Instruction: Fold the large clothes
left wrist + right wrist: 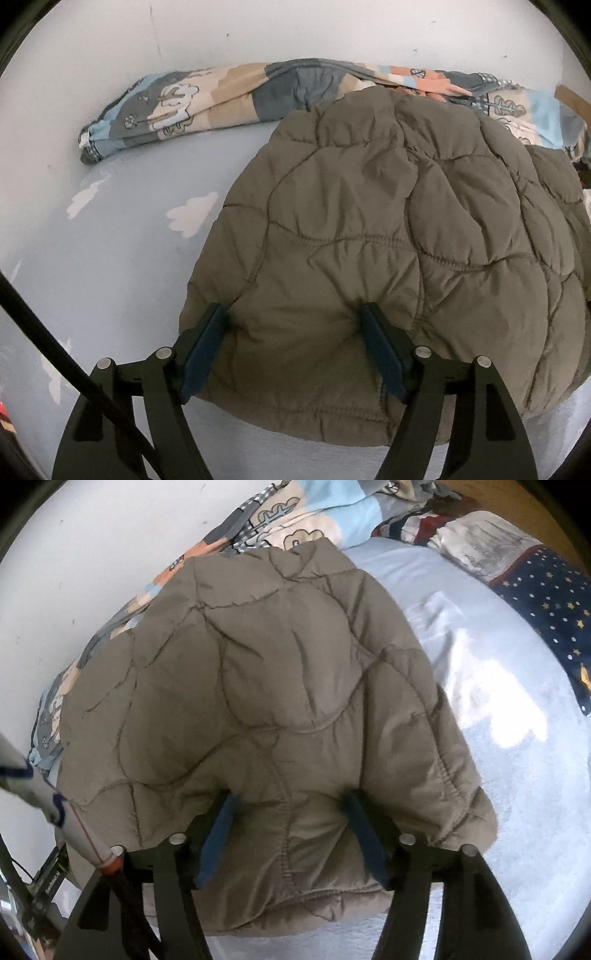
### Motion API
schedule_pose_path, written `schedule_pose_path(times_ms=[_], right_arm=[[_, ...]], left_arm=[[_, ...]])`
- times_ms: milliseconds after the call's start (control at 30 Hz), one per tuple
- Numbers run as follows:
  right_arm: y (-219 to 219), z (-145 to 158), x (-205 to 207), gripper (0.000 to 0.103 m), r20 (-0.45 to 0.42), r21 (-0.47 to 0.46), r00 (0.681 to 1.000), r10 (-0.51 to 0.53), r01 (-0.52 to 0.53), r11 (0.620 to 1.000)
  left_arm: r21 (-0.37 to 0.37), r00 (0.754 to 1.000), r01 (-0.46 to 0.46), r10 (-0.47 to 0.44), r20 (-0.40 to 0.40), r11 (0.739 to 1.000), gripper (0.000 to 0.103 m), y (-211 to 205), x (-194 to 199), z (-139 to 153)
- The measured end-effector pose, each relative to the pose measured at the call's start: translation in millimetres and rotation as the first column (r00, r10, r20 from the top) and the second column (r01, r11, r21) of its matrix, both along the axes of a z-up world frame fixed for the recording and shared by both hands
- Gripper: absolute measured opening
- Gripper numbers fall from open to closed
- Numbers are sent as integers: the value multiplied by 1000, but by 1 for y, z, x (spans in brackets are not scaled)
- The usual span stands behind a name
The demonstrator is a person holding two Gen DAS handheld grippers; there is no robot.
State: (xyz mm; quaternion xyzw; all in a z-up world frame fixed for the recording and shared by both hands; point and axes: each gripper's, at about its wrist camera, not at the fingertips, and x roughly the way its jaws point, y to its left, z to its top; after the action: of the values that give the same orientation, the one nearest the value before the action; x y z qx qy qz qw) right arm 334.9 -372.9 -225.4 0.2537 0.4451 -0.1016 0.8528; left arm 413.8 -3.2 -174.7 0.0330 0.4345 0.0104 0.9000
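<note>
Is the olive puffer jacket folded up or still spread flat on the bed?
Folded, roughly: the jacket sits as a thick rounded bundle with no sleeves showing, and its near edge looks doubled over.

Soft, even daylight fills both fisheye views. In the right wrist view, glare patches bleach the pale blue sheet (517, 709) around 3 o'clock. Edges bow strongly, with black vignette corners. Detail turns slightly soft and smeared toward the rims.
</note>
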Motion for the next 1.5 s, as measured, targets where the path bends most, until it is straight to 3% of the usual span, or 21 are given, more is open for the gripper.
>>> schedule_pose_path(times_ms=[100,233,333,400,433,500,600,767,933,1100,1167,1267,1400,1500], right_arm=[[1,5,0,73,-6,-4,1000,1,-1,1000],[-4,29,-14,74,61,17,998,-25,24,1000],[-17,43,-27,74,97,27,992,-85,83,996],[-29,50,-38,74,117,54,984,-135,129,990],[-37,51,-47,74,121,74,977,-175,166,983],[-54,48,-63,74,120,140,959,-258,241,960],[-68,38,-77,74,78,218,945,-317,294,930],[-76,21,-91,74,35,337,936,-351,320,886],[-80,12,-110,76,19,415,915,-404,360,836],[-87,-4,-130,82,13,527,883,-468,392,754],[-89,-16,-133,82,3,602,873,-488,388,698],[-90,-32,-131,82,-5,664,865,-502,378,645],[-85,-41,-116,82,16,683,876,-482,342,646],[-82,-51,-110,82,-7,663,869,-494,374,649]], left_arm=[[-40,1000,-3,4,17,999,75,7,-5,15],[-43,998,-47,49,45,998,75,22,-9,28],[-147,994,-105,103,-21,983,75,52,-4,30],[-261,987,-149,129,-90,954,75,73,-1,27],[-330,980,-181,143,-135,927,75,86,0,24],[-398,969,-223,159,-189,890,75,102,0,21],[-457,953,-267,163,-254,849,75,116,-1,17],[-550,945,-288,139,-296,784,75,126,-9,15],[-641,933,-330,136,-333,693,75,140,-16,4],[-700,927,-356,143,-346,619,75,143,-17,-8],[-728,930,-351,132,-342,589,75,139,-17,-14],[-731,930,-354,140,-339,584,75,132,-14,-22],[-729,927,-371,181,-329,575,75,130,-9,-34],[-735,925,-377,190,-329,564,75,130,-5,-45]])
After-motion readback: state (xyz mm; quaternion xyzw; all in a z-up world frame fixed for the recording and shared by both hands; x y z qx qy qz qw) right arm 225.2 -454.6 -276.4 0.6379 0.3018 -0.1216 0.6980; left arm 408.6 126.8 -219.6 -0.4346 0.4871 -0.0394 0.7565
